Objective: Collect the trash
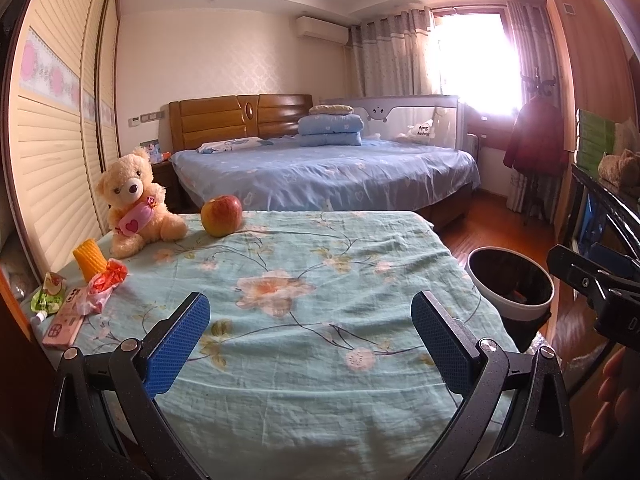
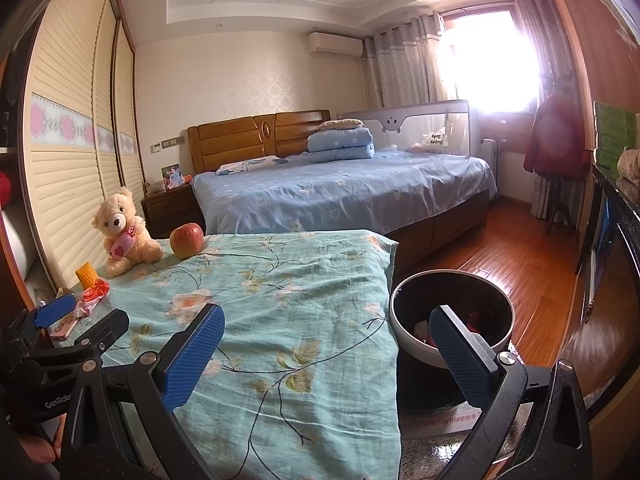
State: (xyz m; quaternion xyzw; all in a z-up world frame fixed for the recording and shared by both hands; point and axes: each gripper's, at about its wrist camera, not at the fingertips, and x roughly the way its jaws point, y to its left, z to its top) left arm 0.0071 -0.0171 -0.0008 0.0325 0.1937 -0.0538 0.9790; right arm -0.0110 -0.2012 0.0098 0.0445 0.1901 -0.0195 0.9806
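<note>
Both grippers are empty with jaws wide apart: my left gripper [image 1: 310, 344] hangs over the flowered tablecloth [image 1: 320, 280], my right gripper [image 2: 326, 354] straddles the table's edge and the trash bin [image 2: 404, 328] on the floor beside it.

The trash sits at the table's far left: a crumpled red-and-white wrapper [image 1: 105, 286] just beside a green juice pouch [image 1: 48, 296]. Both look feather-light, crinkly and soft, so I'd pinch the wrapper on its bunched middle; it'll squash, not slip. The pouch looks slicker, so take a flat edge.

Readable writing: only "GenRobo" on the other gripper's body in the right view. Pouch print is too small.
</note>
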